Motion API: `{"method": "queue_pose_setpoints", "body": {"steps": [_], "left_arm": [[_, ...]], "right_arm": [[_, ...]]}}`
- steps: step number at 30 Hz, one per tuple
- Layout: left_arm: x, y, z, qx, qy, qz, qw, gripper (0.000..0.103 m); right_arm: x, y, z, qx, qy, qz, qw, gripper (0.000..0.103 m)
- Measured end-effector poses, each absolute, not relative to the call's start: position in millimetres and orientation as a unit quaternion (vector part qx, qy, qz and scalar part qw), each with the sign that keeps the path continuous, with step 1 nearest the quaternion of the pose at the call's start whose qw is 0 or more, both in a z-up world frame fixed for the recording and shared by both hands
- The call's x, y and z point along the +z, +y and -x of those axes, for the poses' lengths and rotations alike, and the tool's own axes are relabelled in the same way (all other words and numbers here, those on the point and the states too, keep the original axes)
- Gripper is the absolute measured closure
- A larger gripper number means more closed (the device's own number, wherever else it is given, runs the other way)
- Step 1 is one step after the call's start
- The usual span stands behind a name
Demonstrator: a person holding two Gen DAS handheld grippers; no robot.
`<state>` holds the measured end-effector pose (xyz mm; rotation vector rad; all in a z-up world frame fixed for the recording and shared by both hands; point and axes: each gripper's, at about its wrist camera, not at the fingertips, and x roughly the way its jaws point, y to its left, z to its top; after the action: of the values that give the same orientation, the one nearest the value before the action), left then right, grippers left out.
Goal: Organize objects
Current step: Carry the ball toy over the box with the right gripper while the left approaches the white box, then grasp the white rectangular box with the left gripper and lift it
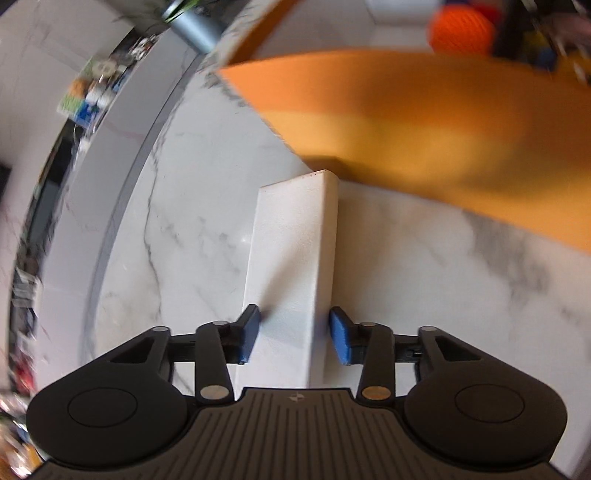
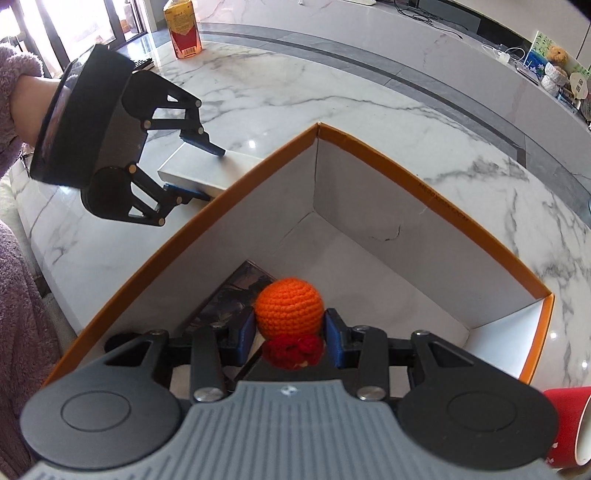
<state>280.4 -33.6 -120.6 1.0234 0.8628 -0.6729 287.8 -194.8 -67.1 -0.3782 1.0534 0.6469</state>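
My left gripper (image 1: 294,335) is shut on a long white box (image 1: 291,258), its blue pads against both sides near the box's near end. The box lies by the marble table, its far end near the orange cardboard box (image 1: 424,133). In the right wrist view the left gripper (image 2: 207,171) and white box (image 2: 207,170) sit just outside the orange box's wall (image 2: 369,155). My right gripper (image 2: 290,334) is shut on an orange crocheted ball with a red part (image 2: 289,314), held over the orange box's inside. A dark flat book (image 2: 232,295) lies inside the box.
A bottle of amber liquid (image 2: 183,29) stands far back on the marble table (image 2: 295,96). A red cup (image 2: 569,424) is at the lower right. Small ornaments (image 2: 554,70) sit on a far counter. The person's purple sleeve (image 2: 18,295) is at the left.
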Motion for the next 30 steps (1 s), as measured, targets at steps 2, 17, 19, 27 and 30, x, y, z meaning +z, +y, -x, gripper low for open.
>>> {"method": "queue_pose_setpoints", "body": {"steps": [2, 17, 19, 27, 30], "left_arm": [[-108, -28, -287, -0.305, 0.413, -0.425, 0.745, 0.068], [-91, -32, -265, -0.303, 0.379, -0.439, 0.757, 0.048], [-99, -37, -262, -0.303, 0.358, -0.465, 0.751, 0.046], [-139, -46, -271, -0.293, 0.347, -0.537, 0.711, 0.037], [-141, -46, -278, -0.289, 0.344, -0.534, 0.716, 0.043]], "right_arm": [[-68, -196, -287, 0.302, 0.49, 0.173, 0.799, 0.061], [-54, -187, -265, 0.311, 0.474, 0.177, 0.804, 0.061], [-55, -189, -264, 0.304, 0.477, 0.177, 0.806, 0.061], [-61, -198, -272, 0.297, 0.483, 0.169, 0.806, 0.061], [-65, -199, -275, 0.299, 0.483, 0.167, 0.806, 0.061]]}}
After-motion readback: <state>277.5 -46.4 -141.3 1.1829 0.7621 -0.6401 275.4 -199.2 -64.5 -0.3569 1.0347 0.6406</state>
